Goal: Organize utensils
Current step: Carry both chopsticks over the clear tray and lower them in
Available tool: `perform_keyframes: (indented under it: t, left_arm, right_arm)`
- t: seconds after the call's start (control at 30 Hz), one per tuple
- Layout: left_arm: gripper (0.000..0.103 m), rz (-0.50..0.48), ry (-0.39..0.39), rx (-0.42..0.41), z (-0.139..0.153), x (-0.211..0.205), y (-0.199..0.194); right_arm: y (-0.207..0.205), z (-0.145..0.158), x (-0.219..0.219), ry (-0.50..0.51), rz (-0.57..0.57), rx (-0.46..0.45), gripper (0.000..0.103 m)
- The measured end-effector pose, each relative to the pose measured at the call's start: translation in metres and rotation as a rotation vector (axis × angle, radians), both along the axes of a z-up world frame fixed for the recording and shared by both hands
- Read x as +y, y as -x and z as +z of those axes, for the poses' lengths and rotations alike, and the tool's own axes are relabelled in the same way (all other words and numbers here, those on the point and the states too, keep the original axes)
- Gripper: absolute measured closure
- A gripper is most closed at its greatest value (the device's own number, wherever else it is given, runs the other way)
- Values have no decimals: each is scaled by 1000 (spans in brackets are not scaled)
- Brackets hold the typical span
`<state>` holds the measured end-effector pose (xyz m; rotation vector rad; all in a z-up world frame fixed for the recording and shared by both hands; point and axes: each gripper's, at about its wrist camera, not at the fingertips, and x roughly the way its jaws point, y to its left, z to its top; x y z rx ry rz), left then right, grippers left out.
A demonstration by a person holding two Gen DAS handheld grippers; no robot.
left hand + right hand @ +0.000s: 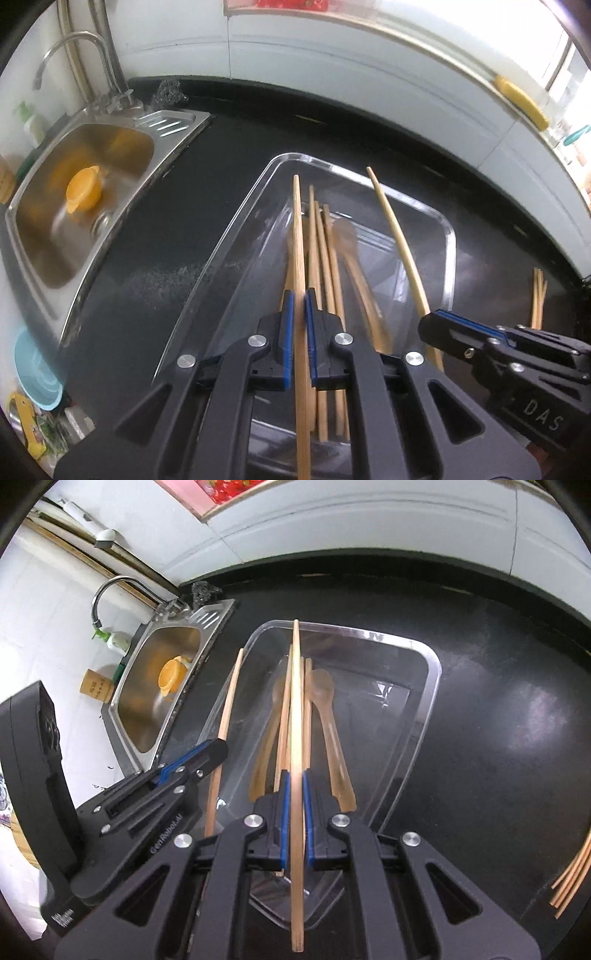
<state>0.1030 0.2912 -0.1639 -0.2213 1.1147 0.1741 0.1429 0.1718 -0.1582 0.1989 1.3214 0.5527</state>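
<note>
A clear plastic tray (448, 254) (430, 679) lies on the black counter. In it lie several wooden chopsticks (325, 258) and wooden spoons (327, 709). My left gripper (299, 306) is shut on a wooden chopstick (297, 221) and holds it over the tray's left part. My right gripper (294, 788) is shut on another wooden chopstick (295, 701) over the tray; it also shows in the left wrist view (428, 317), its chopstick (395, 229) slanting up. The left gripper shows at the left of the right wrist view (218, 749).
A steel sink (48, 236) (147, 686) with an orange bowl (84, 192) and a faucet (74, 48) lies left of the tray. Loose chopsticks (538, 299) (572, 878) lie on the counter (498, 701) at the right. A light blue bowl (37, 373) sits near left.
</note>
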Motion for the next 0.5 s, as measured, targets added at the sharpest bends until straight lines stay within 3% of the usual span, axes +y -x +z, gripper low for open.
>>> perform_keyframes:
  t: [0.3,0.5]
  left_arm:
    - [97,-3,9,24,-24,3,-11]
    - [96,-6,12,41,-33,11,-16]
  right_arm:
    - [-14,-26,12,16,-7,52,95]
    - [-18,-24,2,-16,-20,61,95]
